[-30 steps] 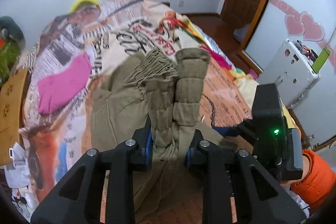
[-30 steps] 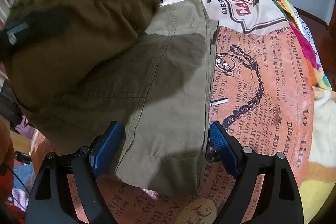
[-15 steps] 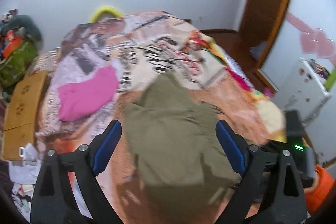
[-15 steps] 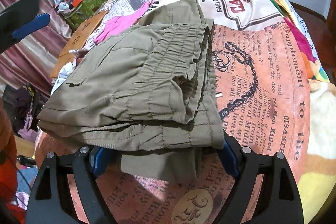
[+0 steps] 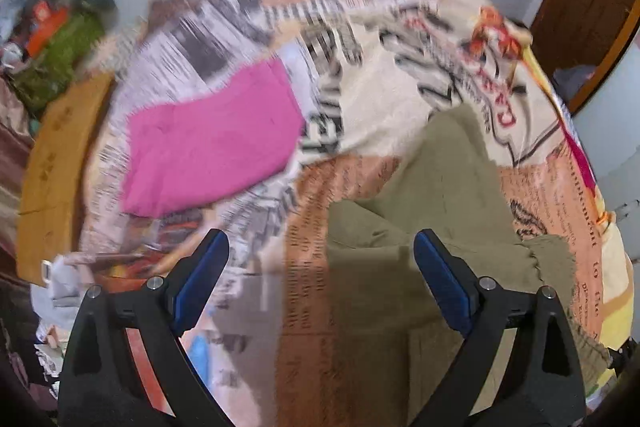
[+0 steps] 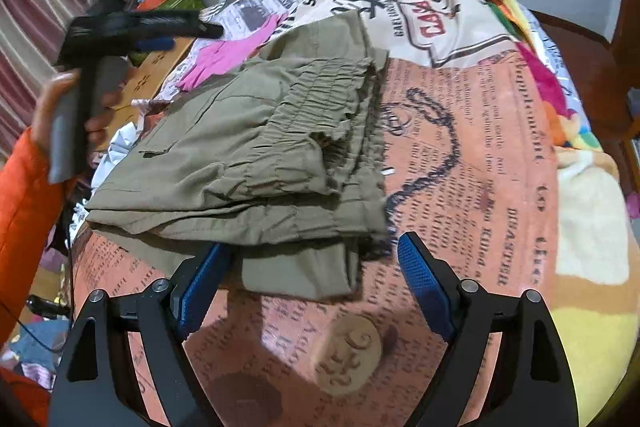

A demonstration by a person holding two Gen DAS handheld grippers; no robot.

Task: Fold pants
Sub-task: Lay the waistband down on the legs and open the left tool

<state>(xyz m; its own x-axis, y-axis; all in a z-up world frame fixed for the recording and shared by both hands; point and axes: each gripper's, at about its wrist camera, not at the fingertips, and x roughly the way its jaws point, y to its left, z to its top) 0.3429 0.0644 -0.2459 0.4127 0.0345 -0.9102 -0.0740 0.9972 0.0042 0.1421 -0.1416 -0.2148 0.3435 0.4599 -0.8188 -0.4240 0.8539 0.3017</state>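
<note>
Folded already into a thick olive stack, pants point(image 6: 256, 163) on the printed bedspread point(image 6: 500, 163), waistband on top; probably only squaring left. Long axis from 7 to 1 o'clock in the right view, elastic waistband toward 1, fold toward 7. Left gripper point(image 5: 320, 279) and right gripper point(image 6: 316, 275) both spread wide, grasping nothing.

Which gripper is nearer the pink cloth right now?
Left. The left gripper, open, hangs close above the bed near the pink cloth. The right gripper, open, sits at the folded pants, which lie between it and the cloth.
</note>
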